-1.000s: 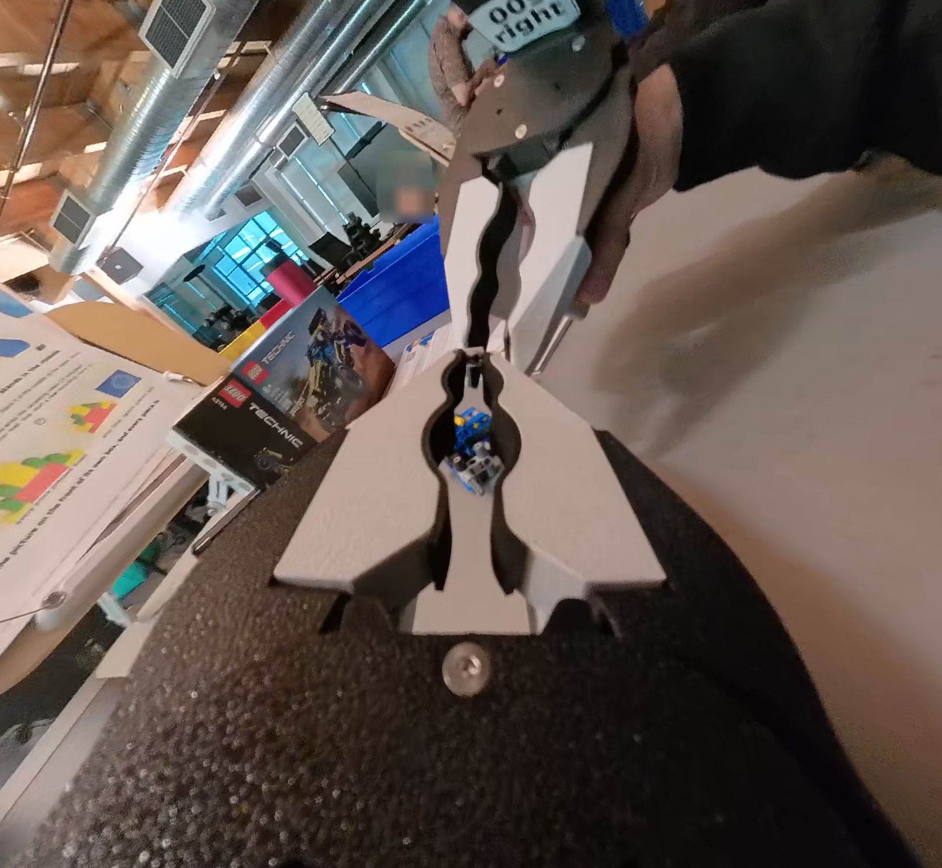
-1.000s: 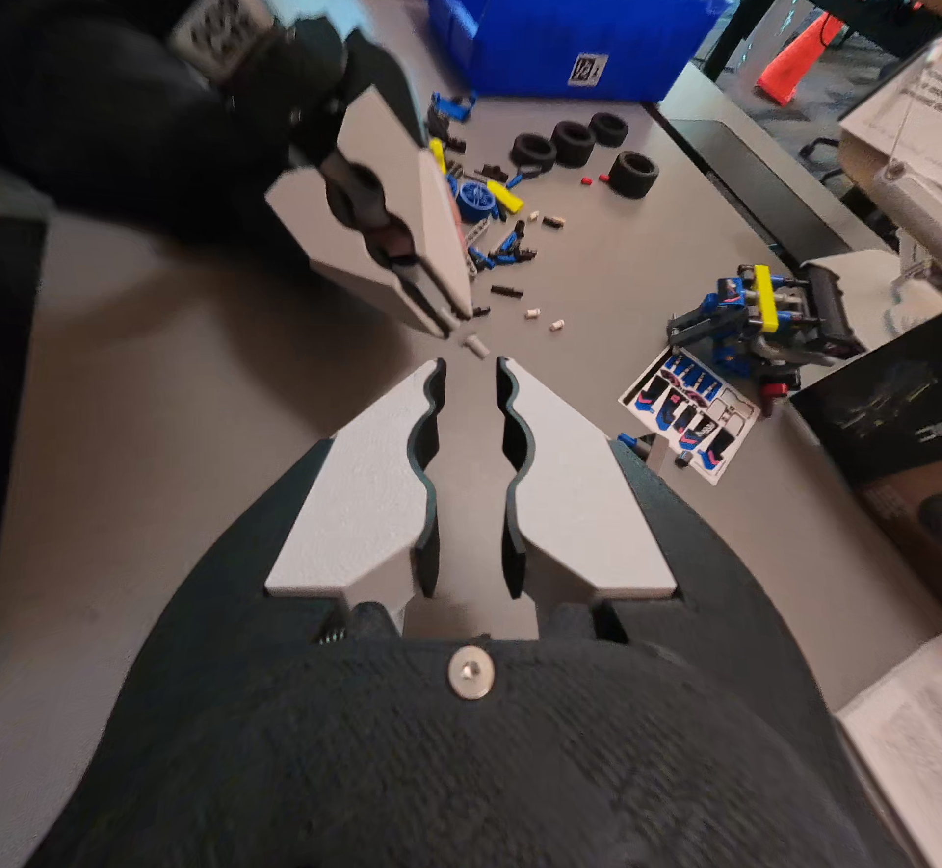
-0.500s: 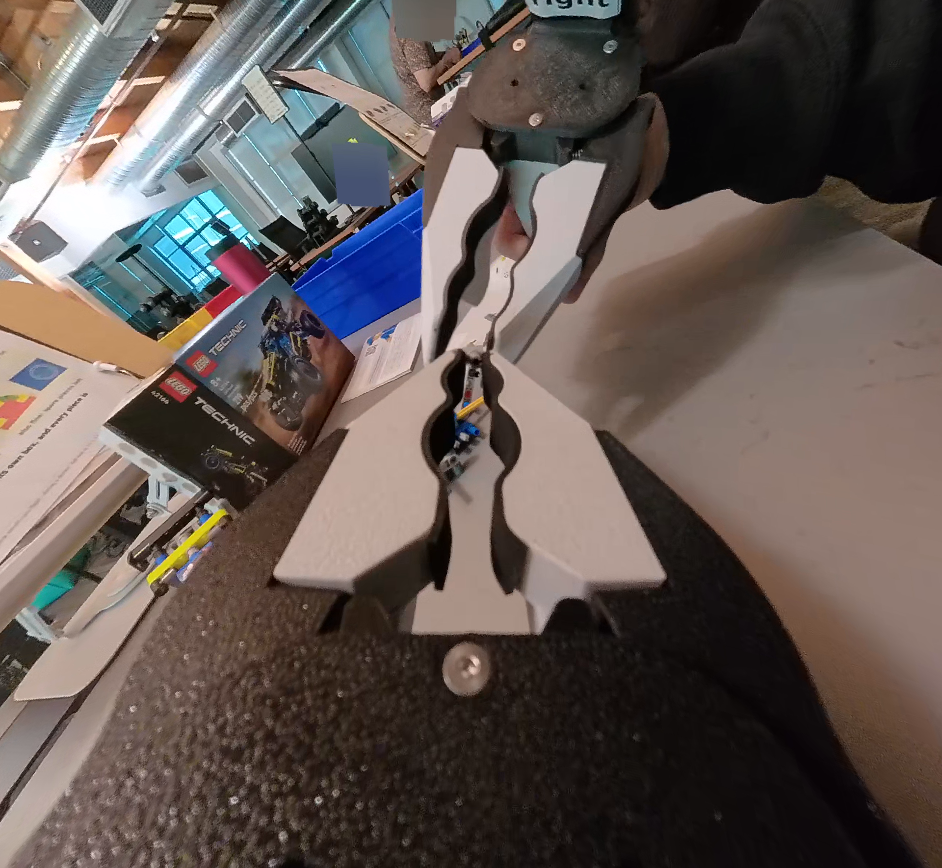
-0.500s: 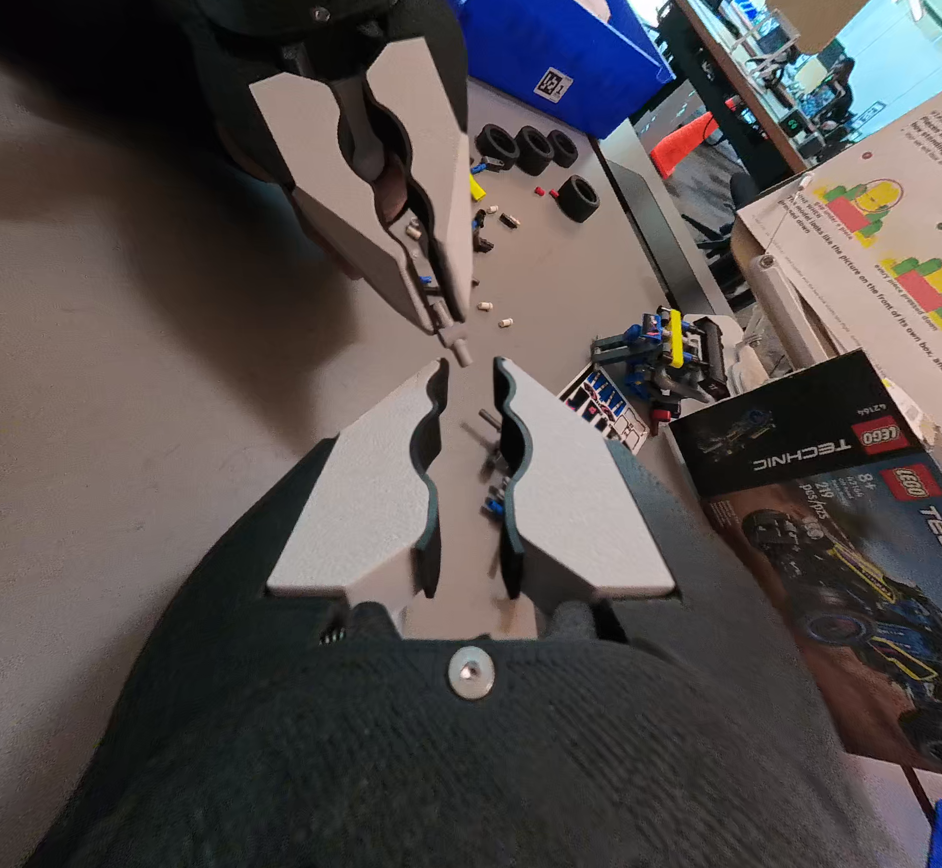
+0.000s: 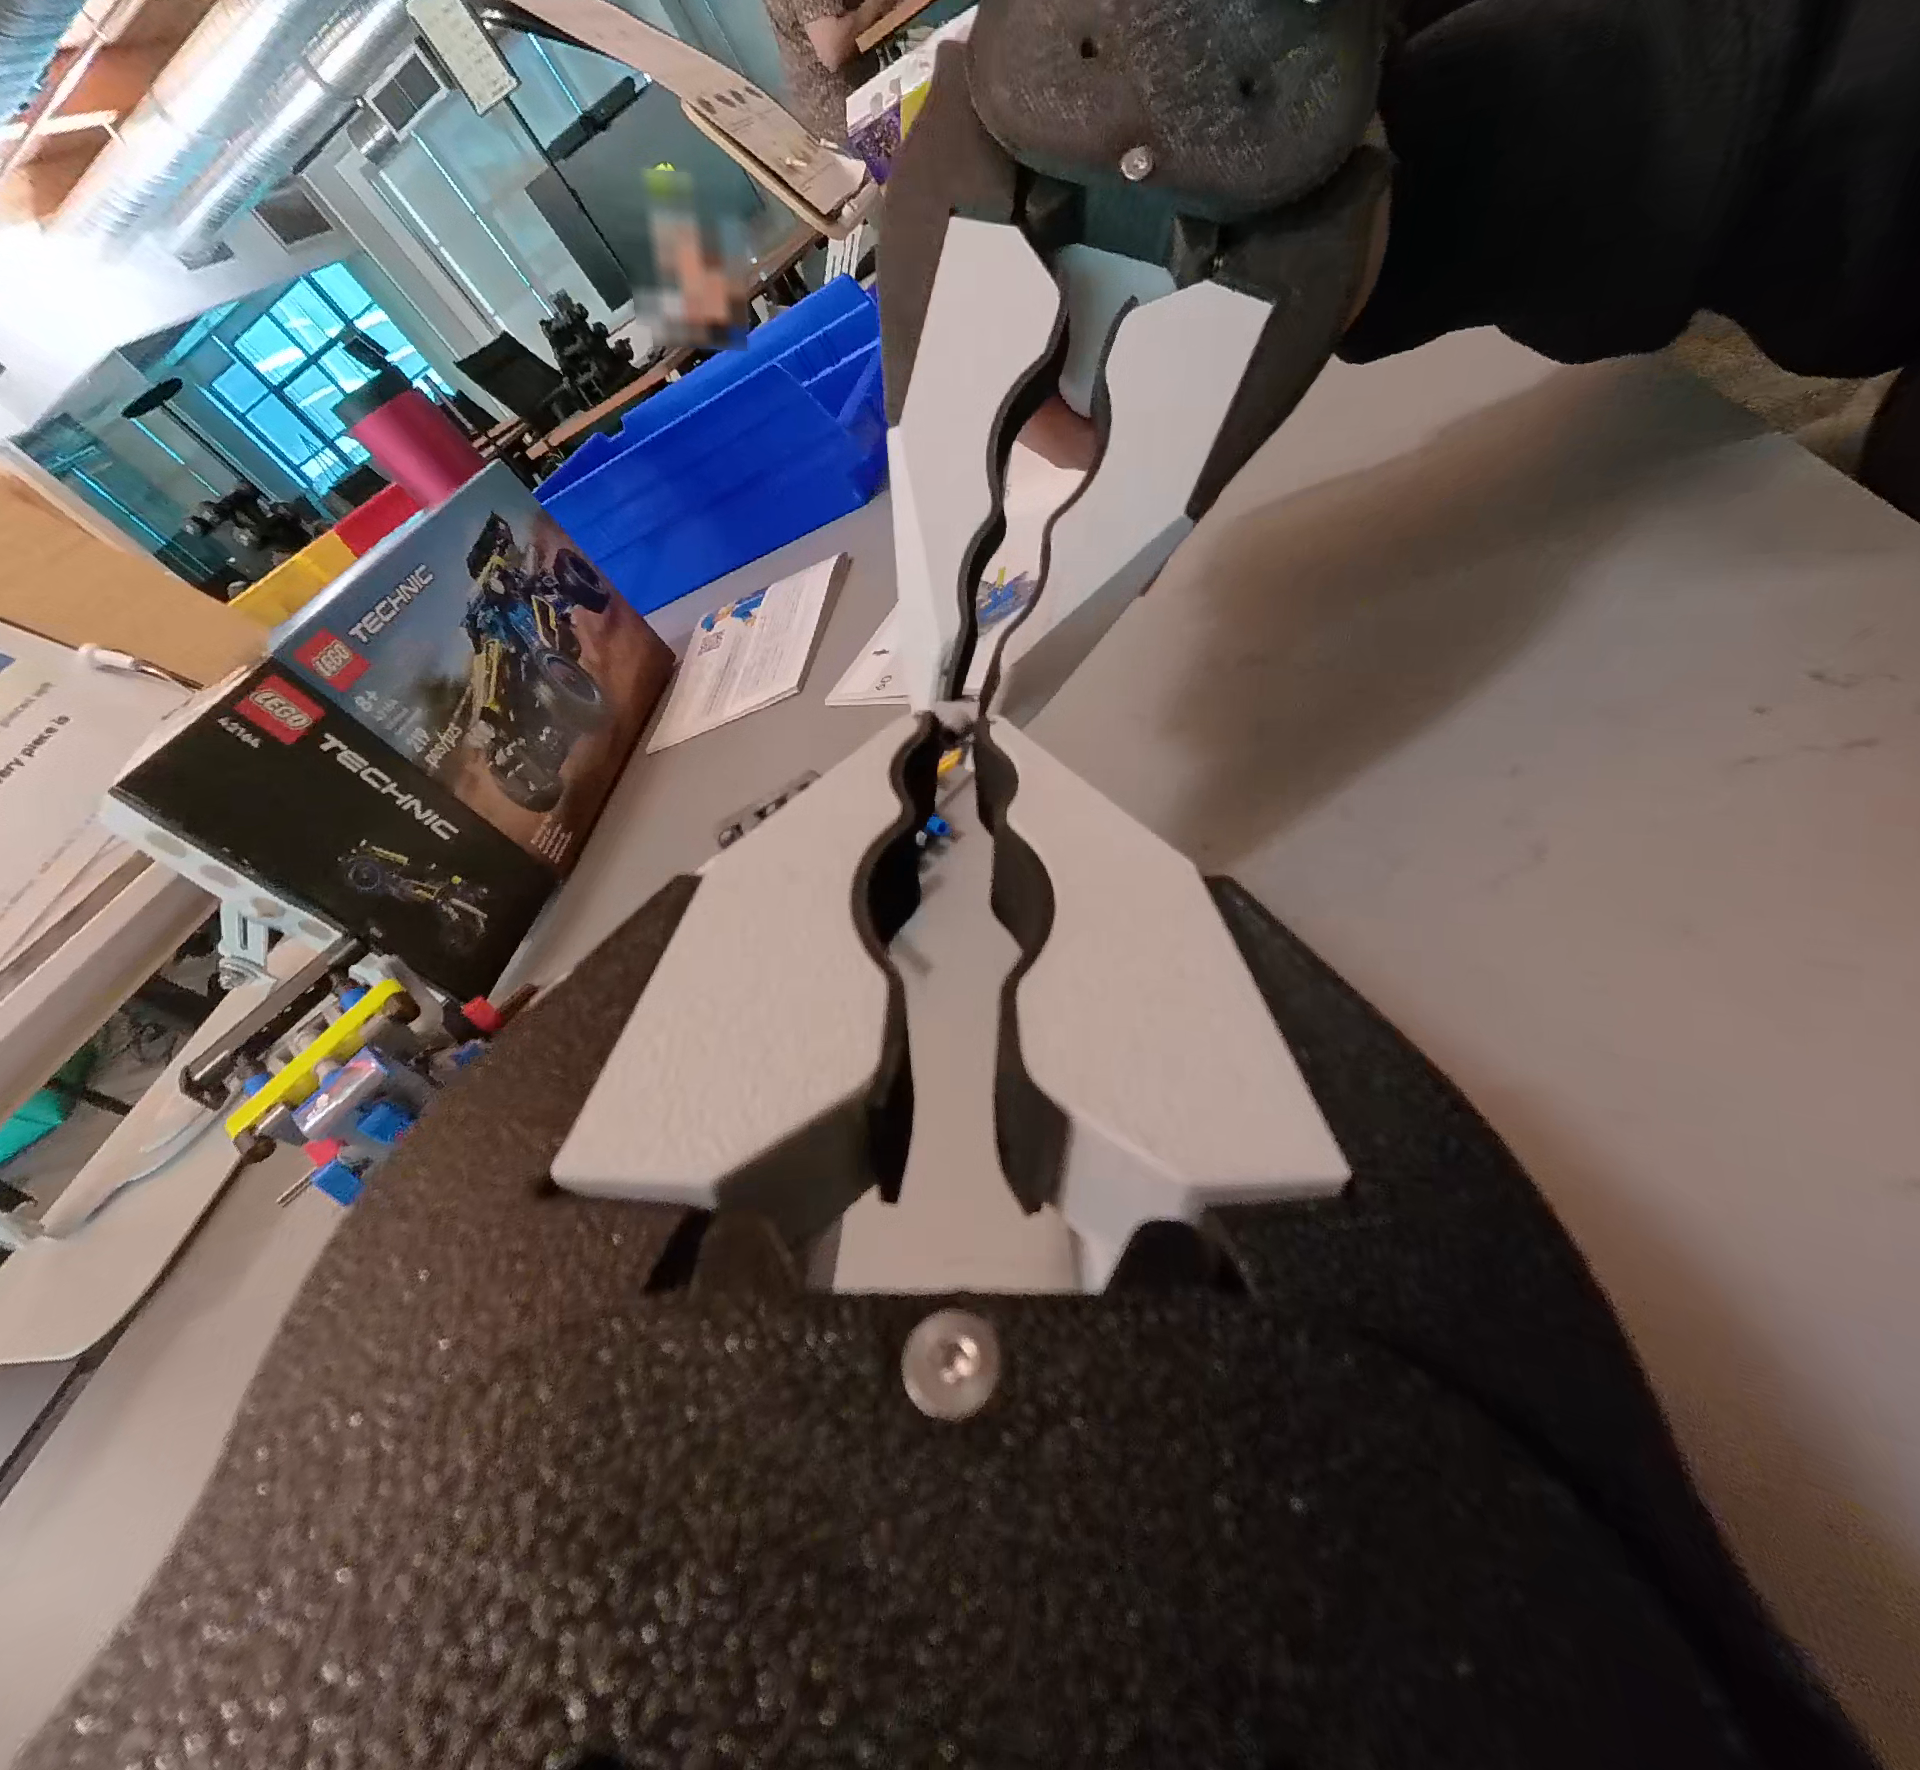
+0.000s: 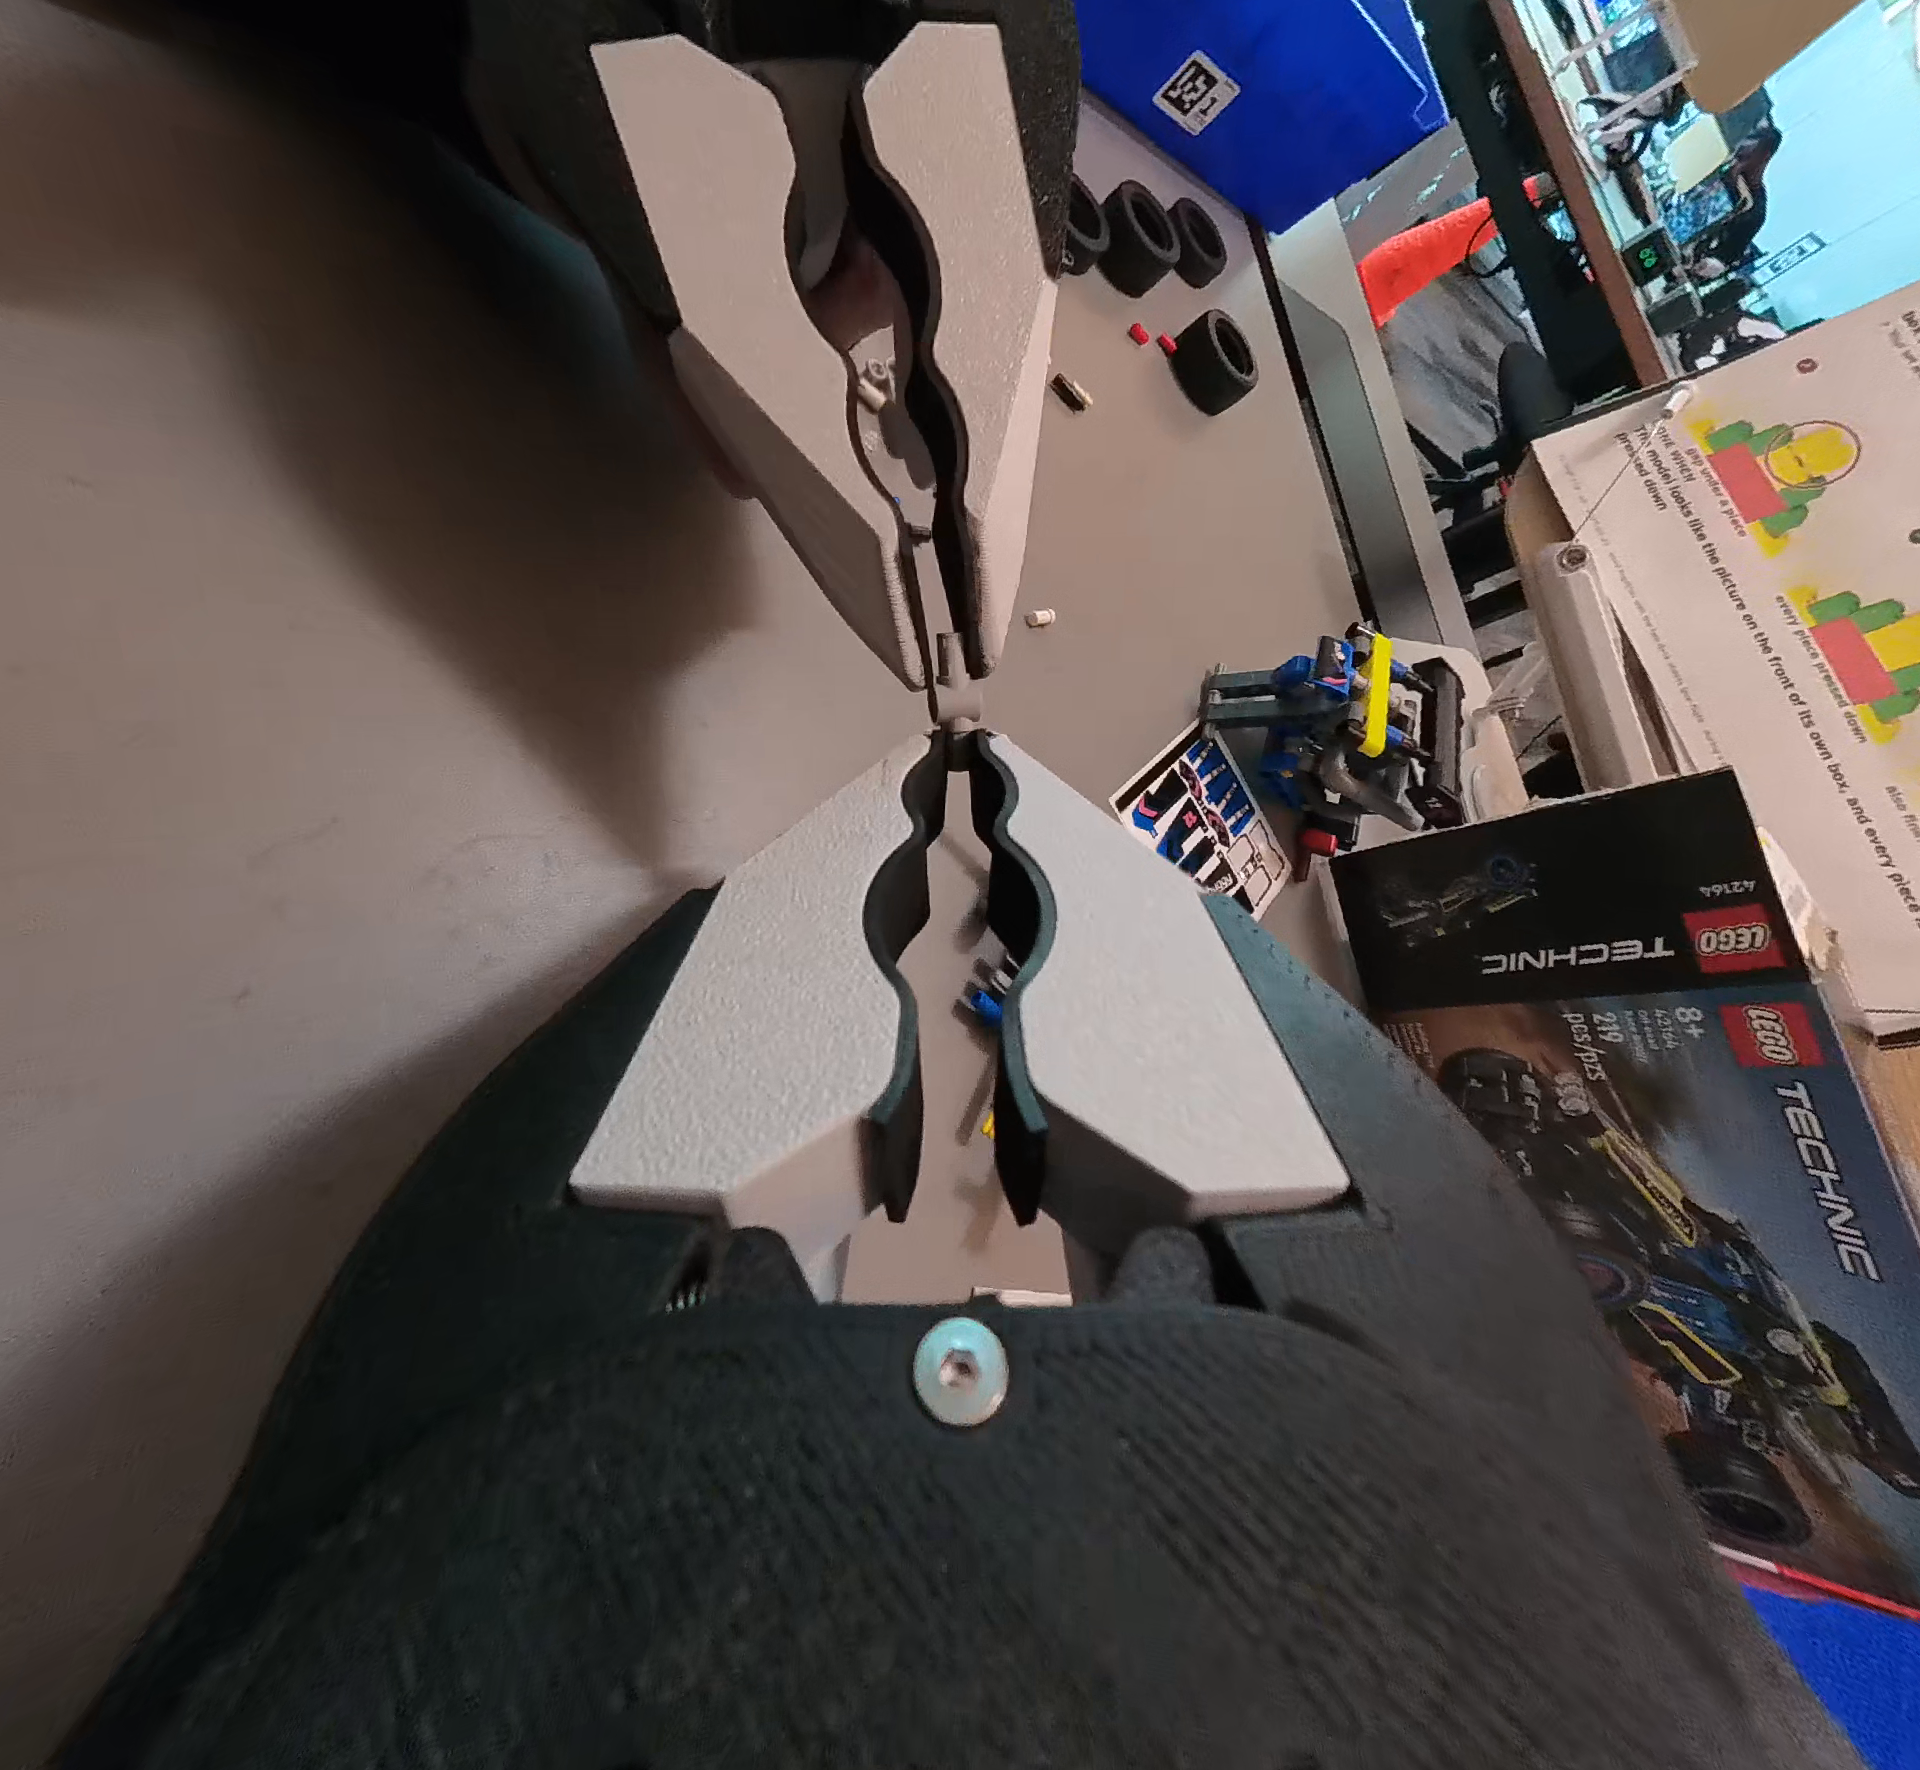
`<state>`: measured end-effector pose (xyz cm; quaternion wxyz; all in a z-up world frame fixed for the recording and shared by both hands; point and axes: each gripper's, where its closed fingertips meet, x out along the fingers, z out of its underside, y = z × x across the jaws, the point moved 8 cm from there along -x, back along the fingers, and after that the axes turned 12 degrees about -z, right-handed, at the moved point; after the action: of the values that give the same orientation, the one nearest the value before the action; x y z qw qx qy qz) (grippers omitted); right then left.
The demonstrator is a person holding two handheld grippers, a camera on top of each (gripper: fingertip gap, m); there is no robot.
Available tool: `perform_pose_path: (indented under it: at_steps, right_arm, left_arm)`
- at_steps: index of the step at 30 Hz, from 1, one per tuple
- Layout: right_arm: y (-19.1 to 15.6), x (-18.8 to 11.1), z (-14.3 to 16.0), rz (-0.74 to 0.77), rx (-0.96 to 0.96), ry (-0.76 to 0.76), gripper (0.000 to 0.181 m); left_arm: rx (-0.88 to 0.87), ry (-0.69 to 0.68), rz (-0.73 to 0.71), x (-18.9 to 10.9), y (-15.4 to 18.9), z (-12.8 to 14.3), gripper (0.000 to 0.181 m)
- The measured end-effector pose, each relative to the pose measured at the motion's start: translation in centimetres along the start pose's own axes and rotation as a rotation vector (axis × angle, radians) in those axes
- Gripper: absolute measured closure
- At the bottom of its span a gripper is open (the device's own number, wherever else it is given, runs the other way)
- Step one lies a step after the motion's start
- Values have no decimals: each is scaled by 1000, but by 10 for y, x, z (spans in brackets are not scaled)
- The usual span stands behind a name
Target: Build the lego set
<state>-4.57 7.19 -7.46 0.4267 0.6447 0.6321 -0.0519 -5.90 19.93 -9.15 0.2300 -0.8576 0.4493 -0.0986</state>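
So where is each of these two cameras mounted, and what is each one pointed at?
Left wrist view: sits on the left gripper, looking along its fingers at the right gripper, the set's box and blue bins; a dark sleeve shows.
Right wrist view: sits on the right gripper, facing the left gripper, the small grey piece at its tips, black tyres and the half-built model.
Shared: both grippers tip to tip, the box, the grey table.
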Motion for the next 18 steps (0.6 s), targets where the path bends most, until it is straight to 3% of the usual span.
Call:
perform_pose_path:
  at_steps: [8, 18]
  right_arm:
    - [-2, 0, 1, 16, -82, -49, 179]
    - [-3, 6, 6, -5, -78, -84, 179]
  left_arm:
    - [-39, -37, 41, 2, -1, 1, 179]
    - [57, -102, 52, 4, 0, 4, 180]
